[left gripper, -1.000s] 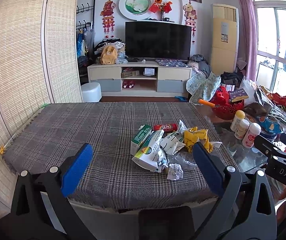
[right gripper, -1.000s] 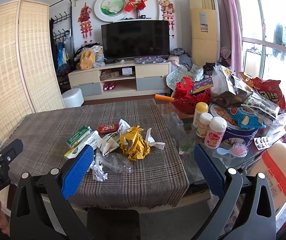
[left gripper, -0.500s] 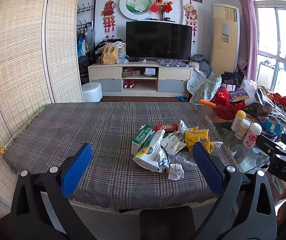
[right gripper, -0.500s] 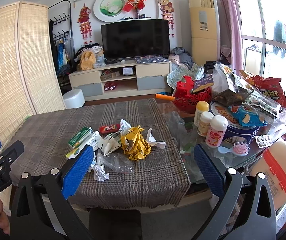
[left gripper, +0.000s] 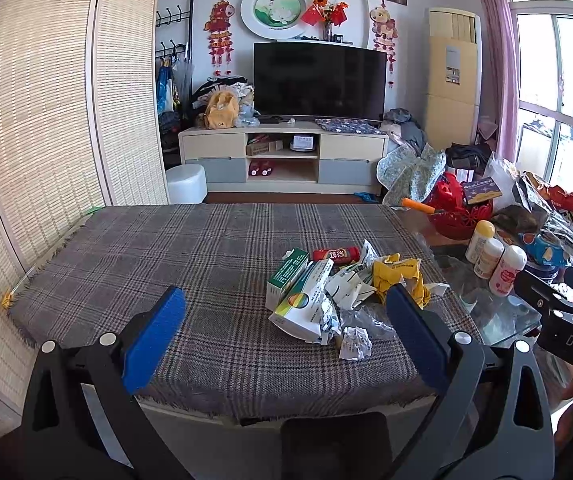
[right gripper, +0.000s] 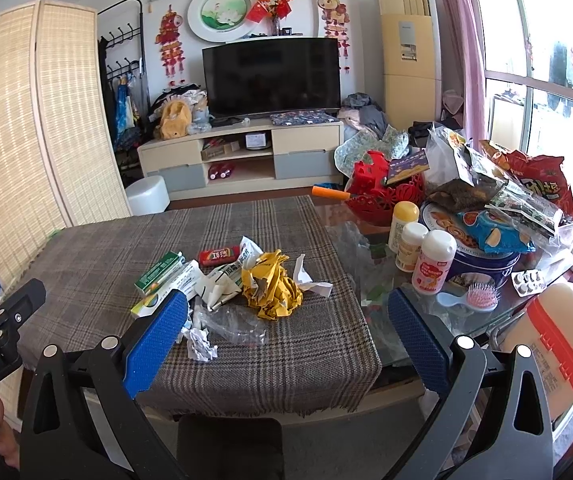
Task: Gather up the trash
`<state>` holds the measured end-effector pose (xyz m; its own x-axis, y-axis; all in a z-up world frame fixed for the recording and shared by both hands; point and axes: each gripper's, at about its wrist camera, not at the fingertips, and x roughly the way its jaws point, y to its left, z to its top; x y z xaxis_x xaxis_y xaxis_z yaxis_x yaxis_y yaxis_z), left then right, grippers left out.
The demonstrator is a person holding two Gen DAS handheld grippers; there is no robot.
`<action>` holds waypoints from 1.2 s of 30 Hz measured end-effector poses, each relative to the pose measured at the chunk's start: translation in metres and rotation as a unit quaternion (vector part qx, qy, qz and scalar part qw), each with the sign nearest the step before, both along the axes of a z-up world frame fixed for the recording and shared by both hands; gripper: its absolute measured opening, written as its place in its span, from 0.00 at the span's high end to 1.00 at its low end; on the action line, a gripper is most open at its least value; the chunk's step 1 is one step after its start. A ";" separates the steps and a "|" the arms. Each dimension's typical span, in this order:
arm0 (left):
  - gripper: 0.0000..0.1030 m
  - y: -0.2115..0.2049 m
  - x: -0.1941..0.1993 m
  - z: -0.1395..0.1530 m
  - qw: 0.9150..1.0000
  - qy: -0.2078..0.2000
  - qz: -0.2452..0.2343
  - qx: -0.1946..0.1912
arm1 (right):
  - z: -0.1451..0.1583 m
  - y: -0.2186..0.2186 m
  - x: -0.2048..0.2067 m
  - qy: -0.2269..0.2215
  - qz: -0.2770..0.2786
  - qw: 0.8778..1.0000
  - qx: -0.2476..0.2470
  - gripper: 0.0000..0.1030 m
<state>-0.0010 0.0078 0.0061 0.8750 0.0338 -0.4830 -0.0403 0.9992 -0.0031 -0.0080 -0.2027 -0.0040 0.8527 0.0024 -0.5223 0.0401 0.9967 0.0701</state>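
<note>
A worktop (left gripper: 134, 256) covered in grey plaid cloth holds a small heap of trash, all uncollected. The heap includes a crumpled yellow paper wrapper (right gripper: 272, 288), a green and white cardboard box (left gripper: 286, 276), a red snack tube (right gripper: 218, 255), a clear plastic film (right gripper: 234, 322) and a small crumpled white paper ball (right gripper: 199, 344). The left gripper (left gripper: 286, 334) and the right gripper (right gripper: 282, 336) hover near the worktop's front edge, jaws spread wide and empty. No bin or bag is visible. Judging by this, collection has not begun.
</note>
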 end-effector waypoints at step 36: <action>0.08 0.022 0.054 -0.039 0.996 0.084 0.000 0.008 | -0.059 -0.001 0.073 0.129 0.042 0.989 0.050 0.03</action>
<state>0.0530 0.0293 -0.0326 0.7819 0.0420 -0.6220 -0.0386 0.9991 0.0189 0.0652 -0.2039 -0.0626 0.6855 0.1301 -0.7164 -0.0122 0.9858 0.1673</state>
